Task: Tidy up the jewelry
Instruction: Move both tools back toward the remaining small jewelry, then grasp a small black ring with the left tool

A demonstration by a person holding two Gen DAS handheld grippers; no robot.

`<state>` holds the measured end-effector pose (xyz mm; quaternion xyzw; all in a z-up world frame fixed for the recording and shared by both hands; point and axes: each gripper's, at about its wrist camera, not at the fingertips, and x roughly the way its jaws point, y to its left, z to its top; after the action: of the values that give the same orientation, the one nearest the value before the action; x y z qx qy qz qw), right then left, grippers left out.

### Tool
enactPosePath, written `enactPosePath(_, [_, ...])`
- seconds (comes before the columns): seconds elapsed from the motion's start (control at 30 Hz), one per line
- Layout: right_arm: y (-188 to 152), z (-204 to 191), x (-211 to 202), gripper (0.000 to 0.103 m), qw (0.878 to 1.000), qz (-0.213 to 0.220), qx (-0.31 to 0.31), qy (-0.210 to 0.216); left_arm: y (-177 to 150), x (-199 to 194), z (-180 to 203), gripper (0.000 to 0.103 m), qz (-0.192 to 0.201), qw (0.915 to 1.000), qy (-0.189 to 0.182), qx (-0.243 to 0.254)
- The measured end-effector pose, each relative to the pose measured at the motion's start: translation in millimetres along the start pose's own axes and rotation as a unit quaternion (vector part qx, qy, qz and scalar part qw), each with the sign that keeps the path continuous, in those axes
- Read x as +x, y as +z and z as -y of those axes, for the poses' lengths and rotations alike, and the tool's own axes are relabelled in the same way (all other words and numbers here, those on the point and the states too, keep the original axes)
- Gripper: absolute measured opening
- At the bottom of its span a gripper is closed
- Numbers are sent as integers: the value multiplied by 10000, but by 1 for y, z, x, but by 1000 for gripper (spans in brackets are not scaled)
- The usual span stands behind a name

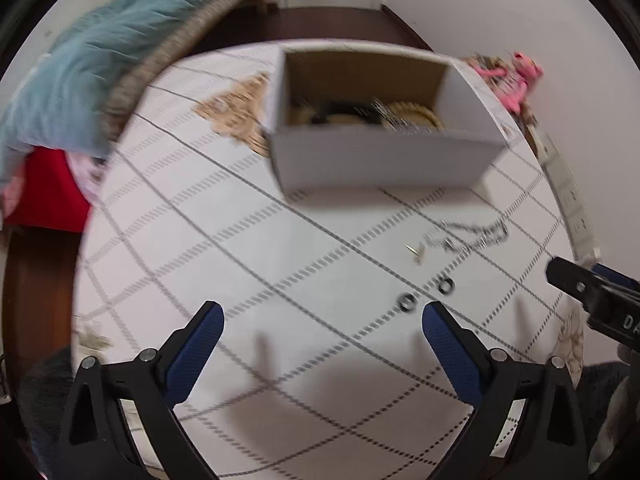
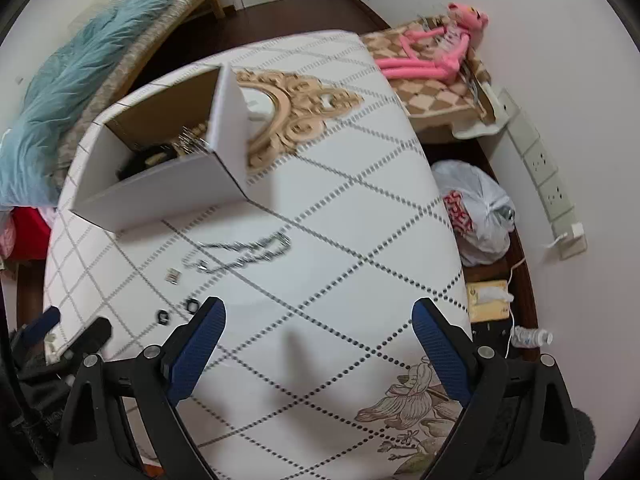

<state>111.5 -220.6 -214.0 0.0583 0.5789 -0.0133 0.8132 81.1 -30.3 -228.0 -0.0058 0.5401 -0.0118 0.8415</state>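
Note:
A white cardboard box point(image 1: 384, 160) point(image 2: 160, 192) stands open on the white checked table point(image 1: 240, 260) point(image 2: 340, 220), with dark and gold jewelry inside. A silver chain necklace point(image 1: 476, 236) point(image 2: 244, 252) lies in front of it. Two small dark rings point(image 1: 408, 302) point(image 2: 192, 305) and a small gold earring point(image 1: 416, 254) point(image 2: 173, 276) lie nearer. My left gripper point(image 1: 322, 334) is open and empty, just short of the rings. My right gripper point(image 2: 318, 332) is open and empty, to the right of the rings. Each gripper shows at the edge of the other's view.
A gold ornate mirror point(image 2: 288, 116) lies behind the box. A pink plush toy point(image 2: 436, 52) sits on a checked cushion at the far right. A plastic bag point(image 2: 476, 212) and wall sockets point(image 2: 548, 184) are to the right. A teal blanket point(image 1: 92, 72) lies on a bed at left.

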Motion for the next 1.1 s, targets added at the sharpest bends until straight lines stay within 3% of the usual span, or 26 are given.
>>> enactPosePath(0.1, [-7,7,11,82,9999,-74,139,-11,-4,10,13,88,-66,9998,-144,81])
enactPosePath(0.23, [-12,15,20,80,9996,-121,248,-5,-6,17,28,75,-48,9994,-211,254])
enactPosePath(0.33, [-15,19,22,79,9995,-116,307,-15,-8,21,38,55,-56,9989,-242,406])
enactPosePath(0.37, [-15,20,22,79,9994,-122,324,-13,-8,24,40,41,-80,9986,-256,457])
enactPosePath(0.43, [-15,21,22,78,9994,-118,333,-29,-7,26,42,32,24,9982,-216,562])
enactPosePath(0.5, [-16,23,21,77,9993,-116,344,-27,-7,26,45,16,71,9976,-252,637])
enactPosePath(0.57, [-16,23,20,76,9994,-99,343,-35,-5,26,46,10,98,9975,-315,627])
enactPosePath(0.73, [-13,17,13,74,9992,-35,341,224,-3,23,29,10,124,9982,-385,449])
enactPosePath(0.87, [-8,-7,10,74,9950,-23,182,986,-2,13,-1,10,206,9993,-228,214])
enactPosePath(0.93, [-5,-26,12,68,9914,-33,20,1308,-2,11,-21,10,214,9997,-107,51])
enactPosePath(1.0, [-1,-48,19,55,9887,-56,-189,1487,-1,10,-40,10,214,9997,24,-98])
enactPosePath(1.1, [0,-79,29,53,9879,-18,-494,1468,-5,12,-58,10,177,9993,137,-297])
